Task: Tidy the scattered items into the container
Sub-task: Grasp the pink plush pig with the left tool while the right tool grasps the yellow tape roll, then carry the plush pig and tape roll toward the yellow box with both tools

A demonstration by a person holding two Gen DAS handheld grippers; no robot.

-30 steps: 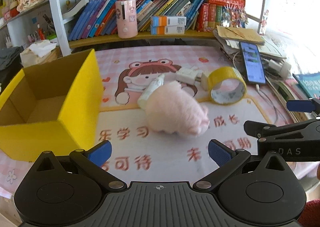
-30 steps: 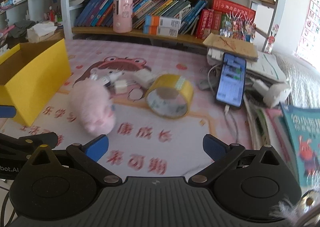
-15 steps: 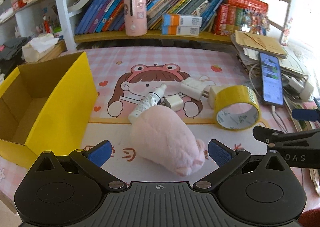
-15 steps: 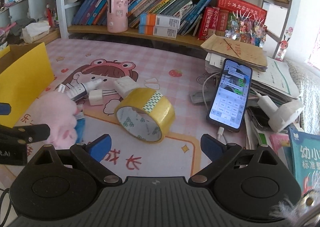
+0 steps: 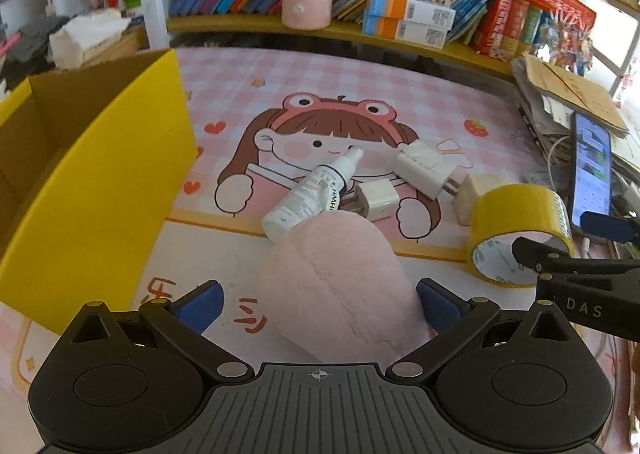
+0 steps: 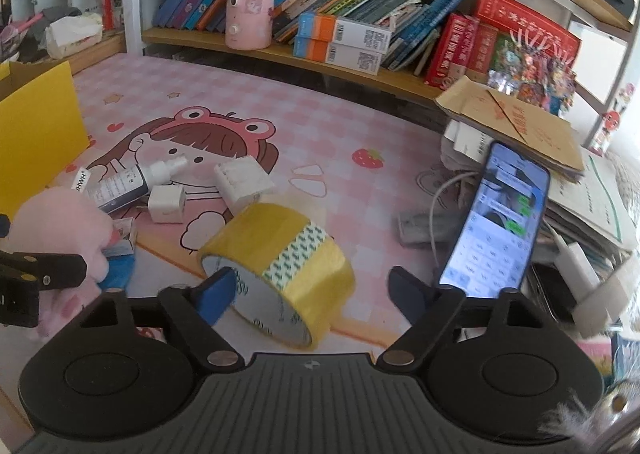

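Observation:
A pink plush toy (image 5: pixel 340 286) lies on the pink cartoon mat, between the fingers of my left gripper (image 5: pixel 318 304), which is open. Its right pad sits right beside the fur; I cannot tell if it touches. The yellow tape roll (image 6: pixel 280 254) lies on its side between the fingers of my right gripper (image 6: pixel 312 294). Those jaws are closing; the left pad is at the roll's opening and the right pad is still apart from it. The open yellow box (image 5: pixel 100 174) stands to the left. A white spray bottle (image 5: pixel 312 190) and two white chargers (image 5: pixel 424 168) lie just beyond the plush.
A phone (image 6: pixel 496 222) on a cable leans on a stack of papers (image 6: pixel 520 122) at the right. A low shelf with books and a pink cylinder (image 6: pixel 250 6) closes off the back. A small blue pack (image 6: pixel 120 254) lies by the plush.
Both grippers came forward and down. The plush now lies between the left fingers, and the tape roll between the right fingers, which have narrowed.

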